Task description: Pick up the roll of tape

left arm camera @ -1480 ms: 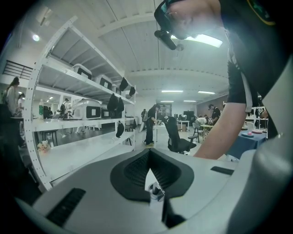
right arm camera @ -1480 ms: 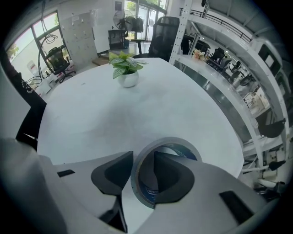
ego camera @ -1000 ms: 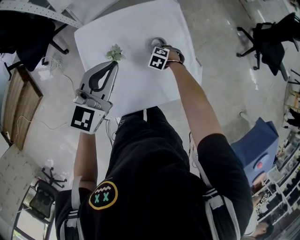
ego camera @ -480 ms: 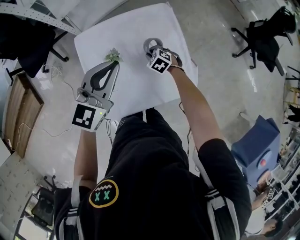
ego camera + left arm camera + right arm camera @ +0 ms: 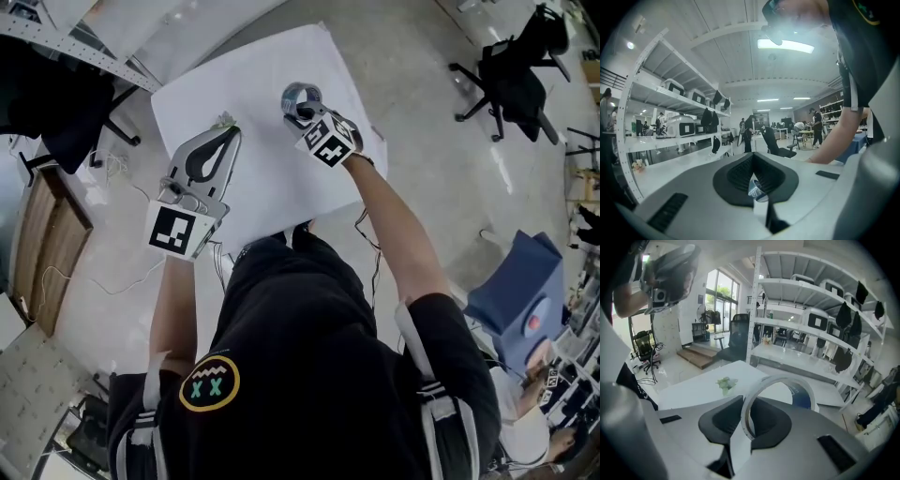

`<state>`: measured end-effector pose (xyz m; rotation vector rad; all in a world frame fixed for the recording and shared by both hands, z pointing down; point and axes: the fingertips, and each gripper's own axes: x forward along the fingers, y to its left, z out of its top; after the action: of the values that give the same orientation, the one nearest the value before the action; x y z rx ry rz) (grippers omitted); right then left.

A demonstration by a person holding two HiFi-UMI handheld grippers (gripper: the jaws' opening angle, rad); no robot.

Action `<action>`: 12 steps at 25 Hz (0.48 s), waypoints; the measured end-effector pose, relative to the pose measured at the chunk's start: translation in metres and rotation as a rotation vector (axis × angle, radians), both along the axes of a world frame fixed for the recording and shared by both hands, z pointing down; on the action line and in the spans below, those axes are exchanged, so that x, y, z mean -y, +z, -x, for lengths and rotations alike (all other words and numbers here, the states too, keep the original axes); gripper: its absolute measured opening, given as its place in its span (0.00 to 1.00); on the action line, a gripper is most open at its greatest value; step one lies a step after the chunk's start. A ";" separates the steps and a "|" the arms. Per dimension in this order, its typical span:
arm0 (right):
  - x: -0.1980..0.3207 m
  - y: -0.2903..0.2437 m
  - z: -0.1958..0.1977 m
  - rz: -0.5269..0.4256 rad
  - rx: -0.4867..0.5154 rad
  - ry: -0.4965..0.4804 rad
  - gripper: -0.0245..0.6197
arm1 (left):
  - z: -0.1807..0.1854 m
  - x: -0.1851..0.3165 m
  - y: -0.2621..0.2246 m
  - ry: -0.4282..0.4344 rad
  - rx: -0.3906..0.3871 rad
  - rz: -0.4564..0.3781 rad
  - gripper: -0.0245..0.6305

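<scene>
1. Head view.
   - White square table (image 5: 267, 192).
   - Pale grey, ring-shaped roll of tape with a blue-printed core (image 5: 298, 97). It sits over the table's far part, pinched by the right gripper (image 5: 304, 112), a grey two-jaw tool with a black-and-white marker cube.
   - Left gripper (image 5: 225, 132), same make. It hangs over the table's left part, with its tips just beside a small pale-green leafy sprig (image 5: 222, 119).
2. Left gripper view.
   - Left gripper (image 5: 752, 161): jaws clenched, black pads meeting at the tips.
   - A small blue-and-white printed scrap (image 5: 756, 189) shows low in the hollow behind the tips. Whether it is gripped cannot be told.
   - No tape in this view.
3. Right gripper view.
   - Right gripper (image 5: 746, 420): grasping the roll of tape (image 5: 779, 378). The ring stands upright, its near wall clamped between the pads and the rest projecting past the tips.
   - The table (image 5: 693, 391) and sprig (image 5: 725, 383) lie beyond and below, apart from the ring.
4. Step in hand (judged): the lift. The roll appears clear of the table, so the pick-up is nearly complete.
5. Next move (judged): an even squeeze, so the ring does not pivot on its thin wall. The left gripper is not needed.
</scene>
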<state>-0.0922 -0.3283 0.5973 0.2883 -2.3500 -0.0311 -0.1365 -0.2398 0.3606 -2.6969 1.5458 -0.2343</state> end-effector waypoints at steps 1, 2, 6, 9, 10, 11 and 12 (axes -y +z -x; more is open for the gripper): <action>-0.001 -0.011 -0.001 -0.008 0.021 0.007 0.15 | -0.002 0.000 -0.004 0.001 -0.009 -0.001 0.06; -0.002 -0.022 -0.002 -0.015 0.043 0.013 0.15 | -0.006 0.000 -0.010 -0.002 -0.033 -0.001 0.06; -0.009 -0.067 -0.007 -0.058 0.134 0.035 0.15 | -0.011 -0.001 -0.019 0.008 -0.049 -0.018 0.06; -0.017 -0.096 -0.012 -0.078 0.202 0.051 0.15 | -0.009 -0.004 -0.011 0.035 0.000 -0.034 0.06; -0.021 -0.104 -0.014 -0.081 0.225 0.056 0.15 | -0.009 -0.004 -0.012 0.039 0.004 -0.037 0.06; -0.024 -0.111 -0.016 -0.085 0.244 0.060 0.15 | -0.010 -0.004 -0.013 0.043 0.005 -0.039 0.06; -0.026 -0.119 -0.019 -0.092 0.261 0.065 0.15 | -0.011 -0.004 -0.015 0.045 0.004 -0.041 0.06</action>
<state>-0.0734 -0.3021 0.4779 0.4360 -2.6007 -0.0742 -0.1254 -0.2358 0.3455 -2.6950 1.4700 -0.2043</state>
